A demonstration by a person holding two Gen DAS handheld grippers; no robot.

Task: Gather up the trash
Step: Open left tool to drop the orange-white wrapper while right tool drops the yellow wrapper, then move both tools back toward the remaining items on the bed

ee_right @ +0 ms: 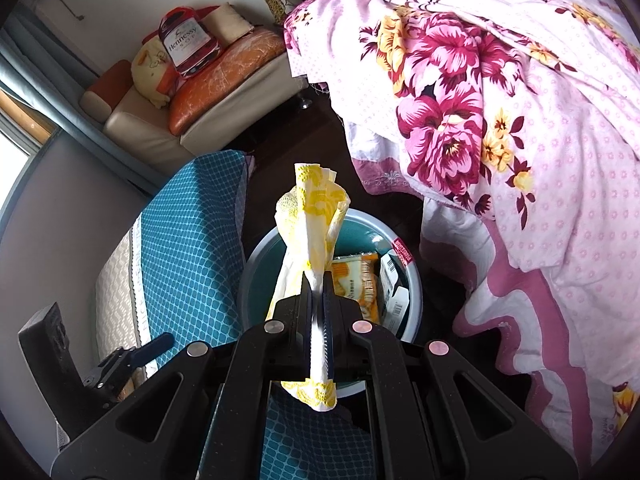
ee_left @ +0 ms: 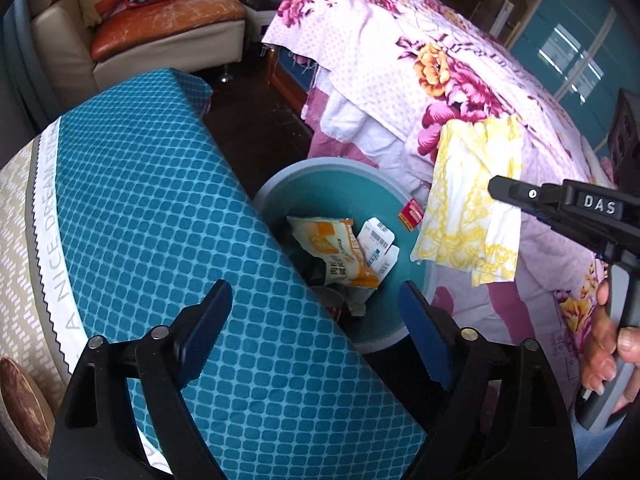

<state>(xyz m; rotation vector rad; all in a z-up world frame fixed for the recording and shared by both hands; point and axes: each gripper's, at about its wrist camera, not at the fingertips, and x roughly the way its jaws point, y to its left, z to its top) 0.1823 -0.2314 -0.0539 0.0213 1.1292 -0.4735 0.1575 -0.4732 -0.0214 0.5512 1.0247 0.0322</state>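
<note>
Left claw [ee_left: 316,312]: I am holding it angled downward at the bottom of the left wrist view, its jaws standing wide apart with nothing between them; the blue pads are flanking the bin's opening.
Right claw [ee_right: 318,292]: I am keeping it tilted down, jaws pinched tight on a yellow-and-white wrapper [ee_right: 310,216]; in the left wrist view it is reaching in from the right edge.
Hand [ee_left: 604,348]: fingers are curling round the grey grip at the lower right of the left wrist view, partly cut off by the frame edge.
Wrapper's place: it is hanging from the right claw above the bin's rim, at centre in the right wrist view.
Bin [ee_left: 280,188]: teal, round, sitting on the dark floor between the blue quilted cushion [ee_left: 160,200] and the floral bedspread [ee_left: 440,80]; an orange snack packet [ee_left: 340,252] and a white carton [ee_left: 378,240] are lying inside.
Hidden: the cushion is covering the bin's lower left side, and the right claw's frame is blocking its near rim.
Hard to read: the dark items at the bin's bottom are staying indistinct to me.
</note>
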